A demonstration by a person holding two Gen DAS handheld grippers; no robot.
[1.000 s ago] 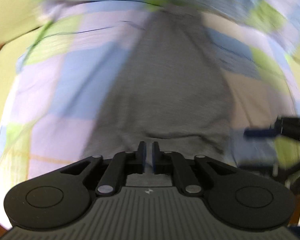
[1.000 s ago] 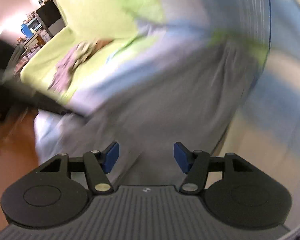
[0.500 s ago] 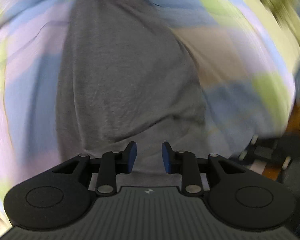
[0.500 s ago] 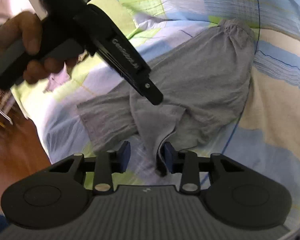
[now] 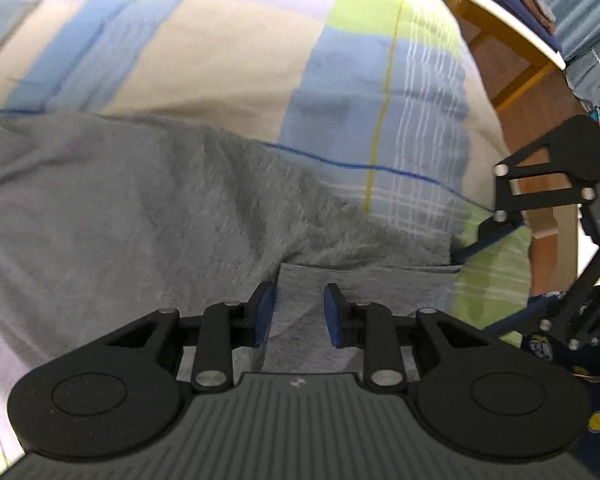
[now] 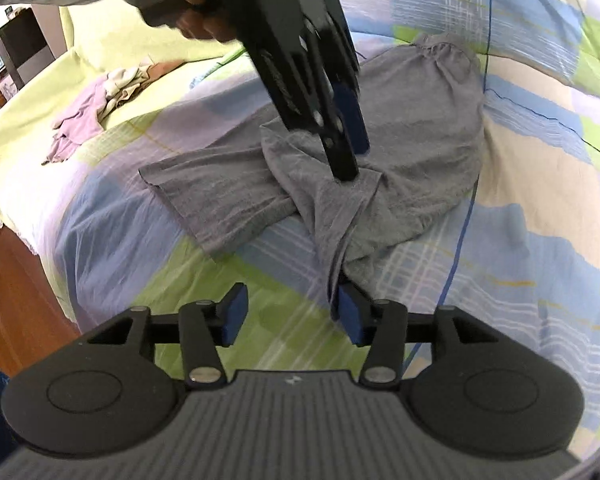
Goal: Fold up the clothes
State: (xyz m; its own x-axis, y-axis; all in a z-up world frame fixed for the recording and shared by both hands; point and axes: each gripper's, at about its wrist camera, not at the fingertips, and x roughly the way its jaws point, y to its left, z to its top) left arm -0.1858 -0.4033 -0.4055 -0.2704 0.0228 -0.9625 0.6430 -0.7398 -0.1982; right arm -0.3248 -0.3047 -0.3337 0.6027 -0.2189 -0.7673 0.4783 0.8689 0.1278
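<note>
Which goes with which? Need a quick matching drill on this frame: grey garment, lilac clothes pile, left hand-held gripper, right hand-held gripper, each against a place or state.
Things:
1. grey garment
2. lilac clothes pile
3. left hand-held gripper
4. right hand-held gripper

Places or states:
A. open, low at the near edge of the bed, a hanging fold of grey cloth against its right pad
B. tips pressed down on the middle of the grey cloth
C. spread, partly folded, on the plaid bedsheet
D. bunched on the green cover at the far left

Pairs: 1-C, 2-D, 3-B, 4-A
</note>
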